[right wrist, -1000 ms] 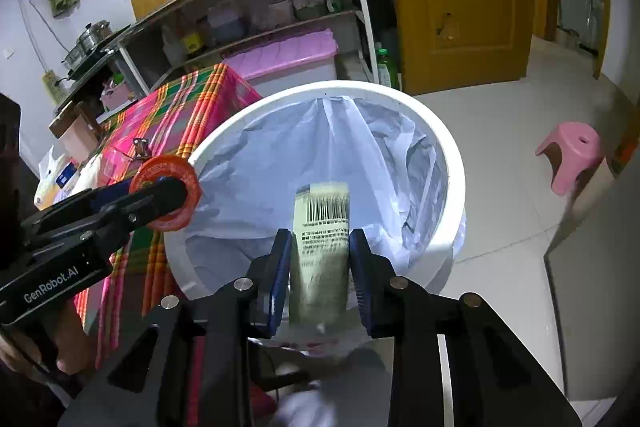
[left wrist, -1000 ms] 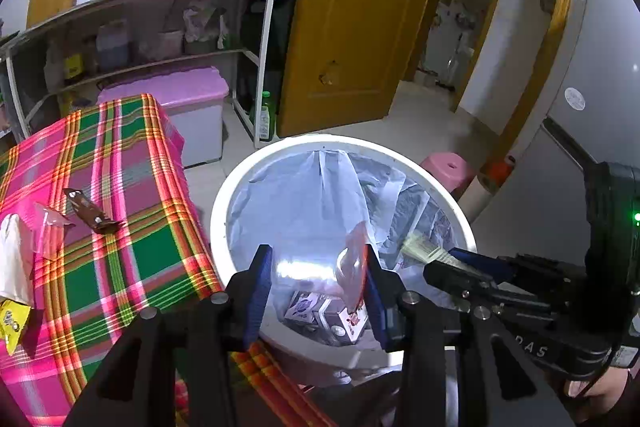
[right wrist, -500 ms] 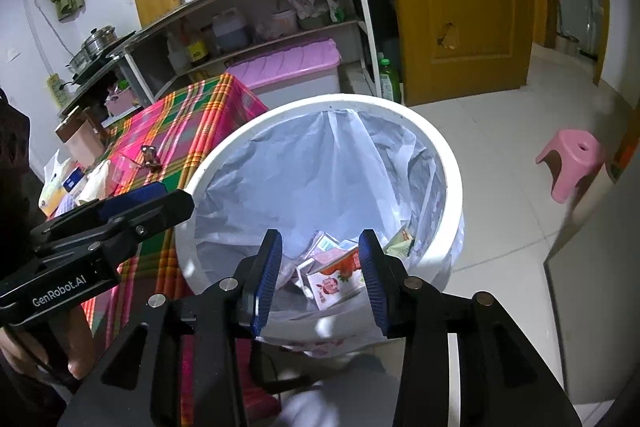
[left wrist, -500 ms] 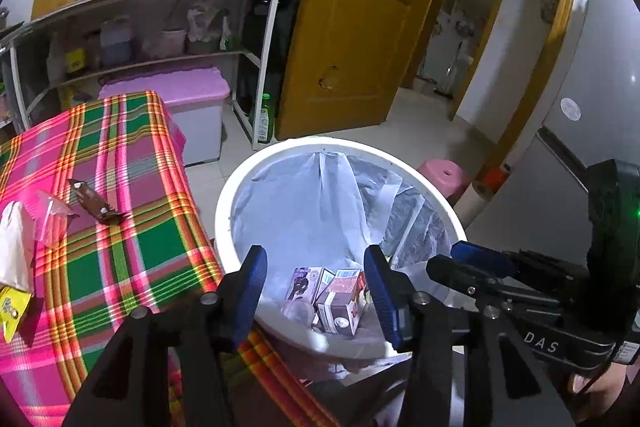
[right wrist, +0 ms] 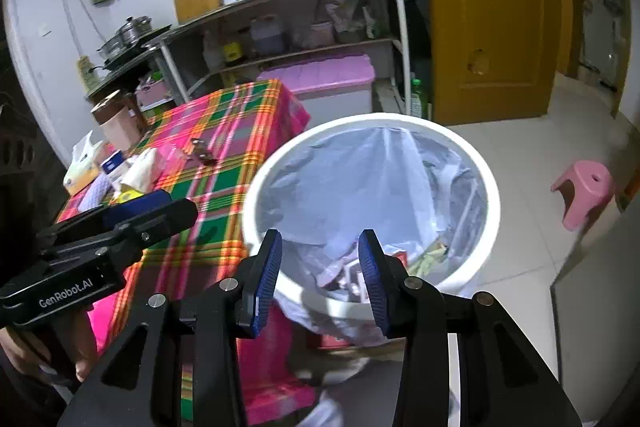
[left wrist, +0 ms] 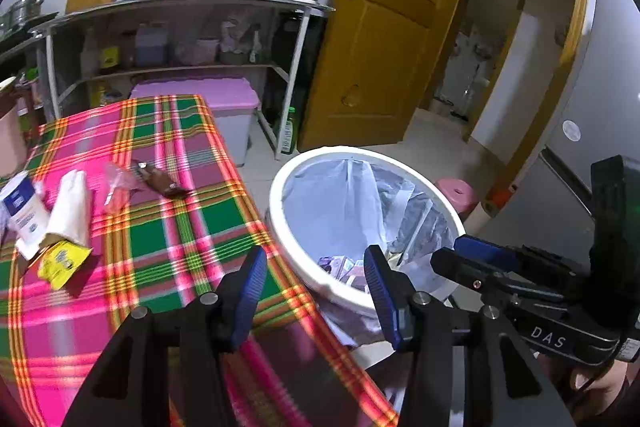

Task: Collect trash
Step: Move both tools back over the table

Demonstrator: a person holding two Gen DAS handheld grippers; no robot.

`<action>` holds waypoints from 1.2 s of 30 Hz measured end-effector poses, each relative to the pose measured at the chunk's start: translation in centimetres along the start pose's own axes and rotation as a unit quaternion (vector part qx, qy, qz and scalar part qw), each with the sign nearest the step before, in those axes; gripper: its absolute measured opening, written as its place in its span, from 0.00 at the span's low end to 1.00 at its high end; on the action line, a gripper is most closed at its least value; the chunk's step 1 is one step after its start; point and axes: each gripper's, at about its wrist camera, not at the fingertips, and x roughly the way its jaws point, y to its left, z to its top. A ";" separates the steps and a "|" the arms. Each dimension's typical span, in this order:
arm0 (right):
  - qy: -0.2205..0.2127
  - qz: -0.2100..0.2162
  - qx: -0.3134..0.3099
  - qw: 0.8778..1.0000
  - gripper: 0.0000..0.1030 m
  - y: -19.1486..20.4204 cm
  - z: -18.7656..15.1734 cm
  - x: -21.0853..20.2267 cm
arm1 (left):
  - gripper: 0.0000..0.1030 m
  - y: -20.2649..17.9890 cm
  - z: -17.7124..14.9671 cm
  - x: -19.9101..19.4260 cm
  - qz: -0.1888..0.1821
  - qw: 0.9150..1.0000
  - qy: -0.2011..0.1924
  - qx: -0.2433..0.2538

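Both your hand-held grippers are now released and empty: the left hand-held gripper [left wrist: 316, 285] has let go of its clear wrapper and the right hand-held gripper [right wrist: 320, 267] of its barcoded packet, and both pieces now lie among the cartons at the bottom of the white trash bin [right wrist: 494, 211]. Your left one has swung back over the desk [left wrist: 160, 227], where the brown wrapper [left wrist: 160, 181], yellow packet [left wrist: 62, 261] and white paper bag [left wrist: 70, 207] remain to collect.

left tool [left wrist: 316, 281] spread empty, right tool [right wrist: 320, 267] likewise
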 end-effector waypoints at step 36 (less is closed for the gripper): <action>0.023 0.104 -0.094 0.990 0.40 10.1 -1.5 1.6 | 0.49 9.3 -5.2 -8.7 0.120 0.989 -0.035 -0.082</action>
